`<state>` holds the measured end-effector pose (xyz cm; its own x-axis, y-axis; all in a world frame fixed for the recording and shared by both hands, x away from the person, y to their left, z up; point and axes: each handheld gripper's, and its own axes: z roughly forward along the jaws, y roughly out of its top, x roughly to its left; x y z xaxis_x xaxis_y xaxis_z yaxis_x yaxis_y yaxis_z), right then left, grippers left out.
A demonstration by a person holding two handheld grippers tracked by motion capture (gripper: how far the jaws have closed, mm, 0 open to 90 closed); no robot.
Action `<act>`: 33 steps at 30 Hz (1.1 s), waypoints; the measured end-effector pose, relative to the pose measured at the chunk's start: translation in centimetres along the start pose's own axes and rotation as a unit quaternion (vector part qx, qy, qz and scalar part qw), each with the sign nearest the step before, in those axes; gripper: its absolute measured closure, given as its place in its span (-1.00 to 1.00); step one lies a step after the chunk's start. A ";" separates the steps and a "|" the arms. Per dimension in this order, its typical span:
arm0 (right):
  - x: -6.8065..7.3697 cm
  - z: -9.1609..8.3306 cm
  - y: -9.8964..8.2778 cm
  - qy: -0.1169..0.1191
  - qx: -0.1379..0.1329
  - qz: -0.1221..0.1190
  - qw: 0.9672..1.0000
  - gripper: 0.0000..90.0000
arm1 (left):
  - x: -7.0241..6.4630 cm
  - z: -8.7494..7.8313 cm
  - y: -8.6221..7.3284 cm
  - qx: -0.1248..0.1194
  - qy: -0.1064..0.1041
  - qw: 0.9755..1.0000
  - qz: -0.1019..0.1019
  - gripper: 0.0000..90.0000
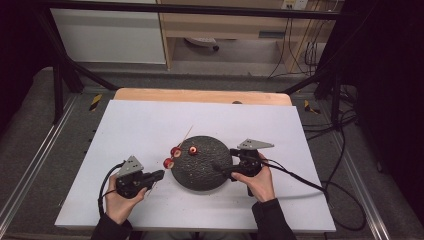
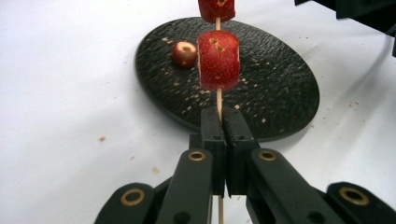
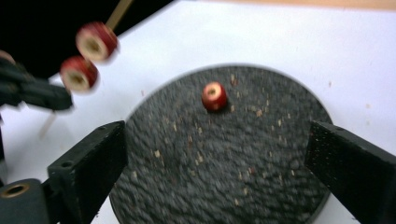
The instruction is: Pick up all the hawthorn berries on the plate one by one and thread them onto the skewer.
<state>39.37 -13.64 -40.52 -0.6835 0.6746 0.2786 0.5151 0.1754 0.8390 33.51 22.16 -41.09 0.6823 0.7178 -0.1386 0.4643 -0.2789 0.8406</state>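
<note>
My left gripper [image 1: 159, 175] [image 2: 223, 122] is shut on a thin wooden skewer [image 2: 218, 100] that carries two red fruit pieces [image 1: 172, 156] [image 2: 218, 59] [image 3: 86, 58]. The skewer slants up over the left rim of a round black plate [image 1: 202, 167] [image 2: 280, 88] [image 3: 261, 158]. One loose red fruit piece [image 1: 193, 150] [image 2: 185, 53] [image 3: 214, 96] lies on the plate's far left part. My right gripper [image 1: 218, 169] [image 3: 215, 158] is over the plate's right side, open, with nothing between its widely spread jaws.
The plate rests on a white sheet [image 1: 150, 125] over a wooden table [image 1: 200, 95]. Crumbs dot the plate and the sheet. Black cables [image 1: 310, 182] trail off to the right. Black frame bars [image 1: 70, 70] stand at the back corners.
</note>
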 end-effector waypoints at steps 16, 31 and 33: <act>0.6 2.3 2.1 -0.027 0.117 -0.053 0.991 -0.87 | 2.1 -2.4 -2.5 0.020 0.009 1.000 0.006 0.96; 1.8 6.5 4.6 -0.041 0.175 -0.091 0.980 -0.85 | 2.7 -2.9 -3.2 0.024 0.011 1.000 0.002 0.96; 1.8 7.1 4.9 -0.040 0.178 -0.092 0.979 -0.85 | 2.7 -2.9 -3.2 0.023 0.011 1.000 0.001 0.96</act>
<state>44.33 -6.44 -39.21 -0.7469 0.6590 0.0882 0.5434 0.5285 0.6522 32.26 26.87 -42.62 0.6704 0.7313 -0.1258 0.4899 -0.3089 0.8152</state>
